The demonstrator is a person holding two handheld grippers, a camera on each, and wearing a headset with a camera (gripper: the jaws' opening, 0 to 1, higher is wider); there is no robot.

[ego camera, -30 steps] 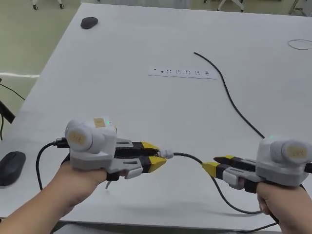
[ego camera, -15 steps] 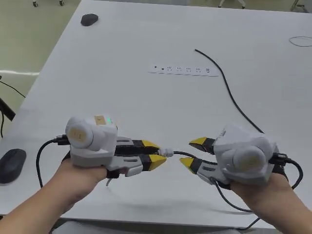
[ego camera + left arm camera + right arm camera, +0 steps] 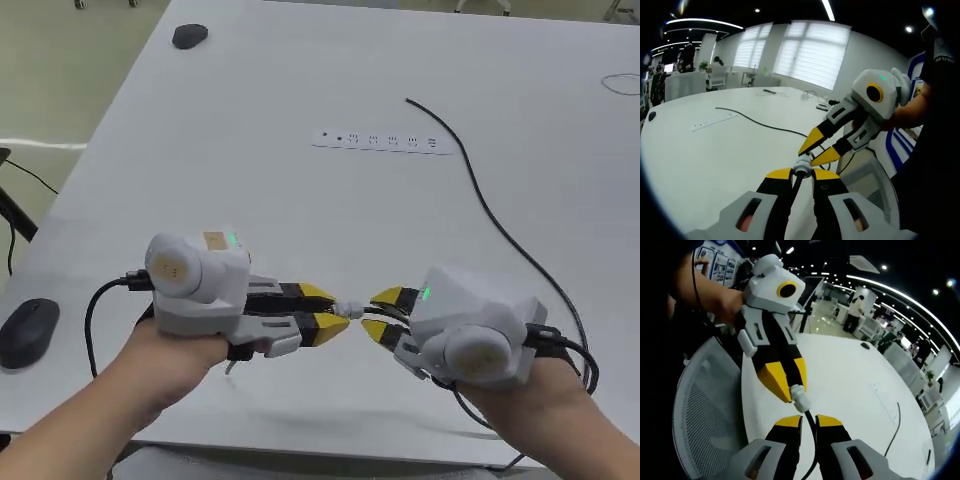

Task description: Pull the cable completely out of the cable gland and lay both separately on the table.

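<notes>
over the near edge of the white table (image 3: 300, 200), the left gripper (image 3: 332, 310) clamps the small white plastic cable gland (image 3: 801, 165) while the right gripper (image 3: 381, 315) gapes around the thin black cable (image 3: 813, 435), so pulling before it closes would likely slip.

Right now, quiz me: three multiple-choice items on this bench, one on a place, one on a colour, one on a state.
1. The power strip lies: A on the table; B on the floor; C in a drawer.
2. The cable gland is: A black; B white; C red.
3. The left hand-held gripper is: A open; B shut on the cable gland; C laid down.
Answers: A, it lies flat on the table; B, white against the black cable; B, its jaws pinch the gland.
</notes>
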